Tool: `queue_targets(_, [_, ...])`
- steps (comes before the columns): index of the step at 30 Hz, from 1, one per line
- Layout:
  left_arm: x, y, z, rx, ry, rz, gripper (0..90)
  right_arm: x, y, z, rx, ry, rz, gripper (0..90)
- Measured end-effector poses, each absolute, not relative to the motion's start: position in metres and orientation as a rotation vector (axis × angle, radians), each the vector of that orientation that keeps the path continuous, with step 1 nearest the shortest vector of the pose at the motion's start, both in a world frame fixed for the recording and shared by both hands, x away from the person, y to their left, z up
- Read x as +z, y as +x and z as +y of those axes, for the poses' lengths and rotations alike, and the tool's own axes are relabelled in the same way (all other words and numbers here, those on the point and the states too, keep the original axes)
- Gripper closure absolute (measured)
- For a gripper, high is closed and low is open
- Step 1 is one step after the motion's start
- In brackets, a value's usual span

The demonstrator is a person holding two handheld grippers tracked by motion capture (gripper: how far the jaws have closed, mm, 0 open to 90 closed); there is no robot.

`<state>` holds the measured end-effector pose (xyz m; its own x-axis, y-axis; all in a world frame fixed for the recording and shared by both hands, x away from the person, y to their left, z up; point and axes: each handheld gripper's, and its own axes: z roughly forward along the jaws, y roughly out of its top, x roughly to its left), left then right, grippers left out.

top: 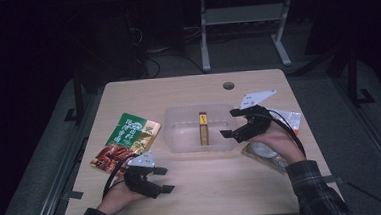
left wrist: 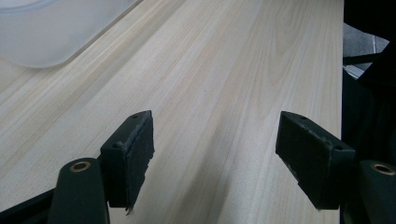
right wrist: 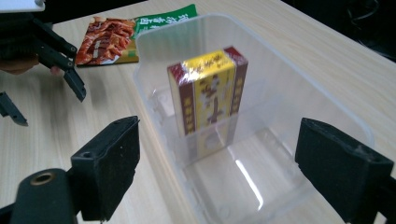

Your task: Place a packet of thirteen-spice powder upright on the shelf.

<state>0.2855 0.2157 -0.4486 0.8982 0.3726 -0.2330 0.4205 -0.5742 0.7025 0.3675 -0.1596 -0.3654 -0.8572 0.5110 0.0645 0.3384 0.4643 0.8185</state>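
1. Right tongs (top: 229,123): jaws wide apart, nothing between the pads. They sit at the right wall of the clear plastic tub (top: 178,138), pointing left across it. No contact with the tub that I can make out.
2. Right gripper view: both pads (right wrist: 112,163) stand clear, with the tub (right wrist: 154,51) just ahead. The box (right wrist: 208,91) stands on end inside, yellow face with dark red borders toward the camera.
3. Box (top: 204,128) from the high view: in the tub's middle, slightly right of centre, long side running front to back. Tub is mid-bench, a bit nearer the far edge than the near edge.
4. Left tongs (top: 164,180): jaws wide, empty. They hover near the front-left corner of the bench (top: 209,196), pointing right, well apart from the tub.
5. Left gripper view: bare wood (left wrist: 224,84) between the 2 pads (left wrist: 135,154), tub corner (left wrist: 42,37) at top left.
6. Green and red food pouch (top: 126,140) lies flat at the left edge of the bench, just beside the left tongs' plate.
7. Clear wrapped packet (top: 269,155) lies under the right hand (top: 275,140), near the right edge.
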Motion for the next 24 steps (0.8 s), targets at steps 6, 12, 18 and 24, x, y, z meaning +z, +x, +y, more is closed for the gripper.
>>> queue_targets(6, [-0.449, 0.285, 0.216, -0.063, 2.248, 0.564, 27.4, -0.378, 0.344, -0.169, 1.333, 0.769, 2.481, 13.9])
queue_targets(12, [-0.45, 0.284, 0.217, -0.054, 2.246, 0.567, 27.4, -0.392, 0.322, -0.176, 1.313, 0.807, 2.497, 13.4])
queue_targets(18, [-0.45, 0.281, 0.219, -0.049, 2.246, 0.579, 27.4, -0.41, 0.298, -0.188, 1.323, 0.88, 2.468, 13.4])
queue_targets(24, [-0.451, 0.279, 0.221, -0.042, 2.242, 0.592, 26.6, -0.425, 0.28, -0.196, 1.332, 0.917, 2.465, 12.9])
